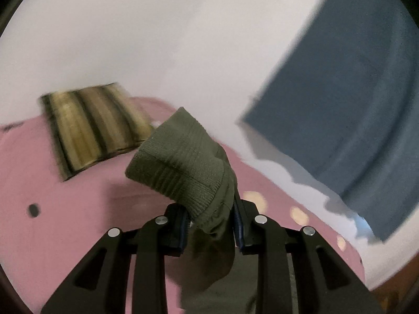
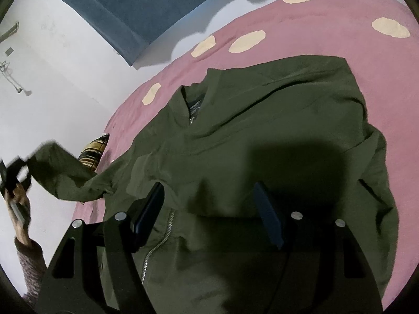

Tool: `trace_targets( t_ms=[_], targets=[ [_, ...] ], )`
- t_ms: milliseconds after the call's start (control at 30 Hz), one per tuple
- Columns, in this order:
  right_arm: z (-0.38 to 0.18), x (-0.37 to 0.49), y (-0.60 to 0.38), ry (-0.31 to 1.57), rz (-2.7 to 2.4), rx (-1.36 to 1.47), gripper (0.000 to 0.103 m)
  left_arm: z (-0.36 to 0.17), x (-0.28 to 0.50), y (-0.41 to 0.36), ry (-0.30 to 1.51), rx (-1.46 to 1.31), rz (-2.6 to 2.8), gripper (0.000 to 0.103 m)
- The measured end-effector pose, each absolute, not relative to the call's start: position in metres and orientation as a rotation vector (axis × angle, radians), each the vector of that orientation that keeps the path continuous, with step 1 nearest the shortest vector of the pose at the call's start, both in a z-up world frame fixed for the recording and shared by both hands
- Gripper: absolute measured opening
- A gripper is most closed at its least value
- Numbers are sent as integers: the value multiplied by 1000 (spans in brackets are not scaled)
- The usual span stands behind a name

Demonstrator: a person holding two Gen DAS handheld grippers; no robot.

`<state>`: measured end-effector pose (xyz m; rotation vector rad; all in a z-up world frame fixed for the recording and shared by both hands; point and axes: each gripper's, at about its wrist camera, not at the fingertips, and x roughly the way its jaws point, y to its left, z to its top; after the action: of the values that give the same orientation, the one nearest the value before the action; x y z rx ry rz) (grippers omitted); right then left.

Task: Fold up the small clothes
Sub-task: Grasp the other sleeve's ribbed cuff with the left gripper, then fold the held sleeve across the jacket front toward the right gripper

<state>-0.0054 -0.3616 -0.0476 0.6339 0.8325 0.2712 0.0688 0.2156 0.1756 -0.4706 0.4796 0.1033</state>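
Left wrist view first: our left gripper point(image 1: 210, 225) has its jaws clamped narrow on the ribbed cuff point(image 1: 180, 159) of the olive jacket point(image 2: 262, 136), and the sleeve point(image 2: 65, 175) hangs lifted off the bed. Over on the right wrist view, our right gripper point(image 2: 209, 209) hovers over the jacket's front with jaws standing wide, nothing between them, the zipper point(image 2: 157, 243) running just beside its left finger. The jacket lies spread, collar away from us, on the pink bedspread point(image 2: 314, 26).

We judge the step is folding this sleeve across the chest. To do it well, we'd carry the cuff over in a smooth arc, keep the sleeve taut so it lands flat, and let the right gripper pin the body near the shoulder so nothing drags.

Room looks good: open pink cover beyond the collar and to the right. On the left, though, the bed edge is near, and a striped cushion point(image 1: 97, 128) sits close to the sleeve.
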Motion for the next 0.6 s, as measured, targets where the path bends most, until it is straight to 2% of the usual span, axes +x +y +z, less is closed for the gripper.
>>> trace_targets(
  t_ms=[133, 267, 400, 600],
  targets=[
    [-46, -10, -366, 832, 268, 631, 70, 186, 80, 130, 495, -381, -34, 28],
    [-47, -17, -375, 836, 264, 627, 70, 175, 86, 53, 536, -312, -143, 28],
    [-51, -23, -385, 847, 262, 632, 70, 136, 88, -28, 614, -241, -242, 28],
    [-61, -30, -395, 872, 260, 647, 70, 64, 87, -109, 748, -139, -313, 28]
  ],
)
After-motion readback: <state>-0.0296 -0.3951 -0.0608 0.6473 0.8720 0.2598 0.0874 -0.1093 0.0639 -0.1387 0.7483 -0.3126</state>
